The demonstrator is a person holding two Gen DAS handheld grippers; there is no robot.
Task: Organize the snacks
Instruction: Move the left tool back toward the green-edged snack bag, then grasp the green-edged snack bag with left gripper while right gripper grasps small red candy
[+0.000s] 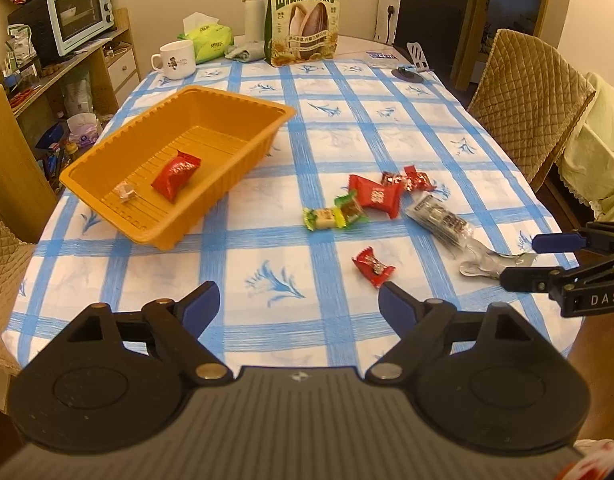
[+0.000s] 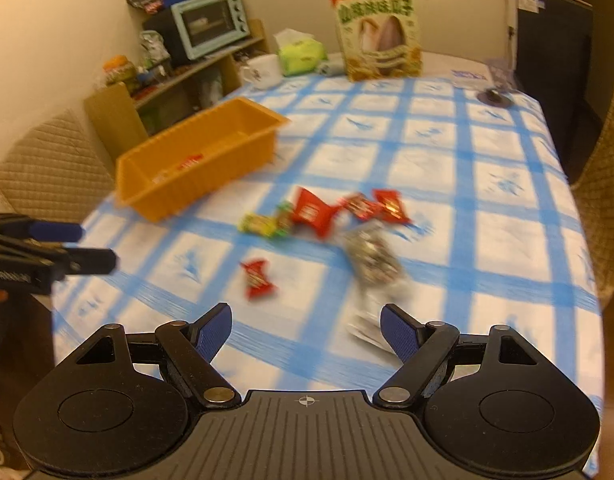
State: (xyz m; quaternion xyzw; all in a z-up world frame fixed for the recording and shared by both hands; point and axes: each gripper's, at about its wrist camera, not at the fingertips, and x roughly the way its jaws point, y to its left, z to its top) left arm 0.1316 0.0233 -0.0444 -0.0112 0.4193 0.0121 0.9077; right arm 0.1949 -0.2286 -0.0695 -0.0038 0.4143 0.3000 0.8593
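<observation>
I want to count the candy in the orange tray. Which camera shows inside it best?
The left wrist view. It looks down into the orange tray, sharply showing a red candy and a small pale candy on its floor. The right wrist view is blurred and lower, so the tray's near wall hides most of the inside.

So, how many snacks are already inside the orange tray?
2. A red packet lies near the middle of the tray floor, and a small pale candy lies beside it, toward the near end. Nothing else shows inside.
</observation>
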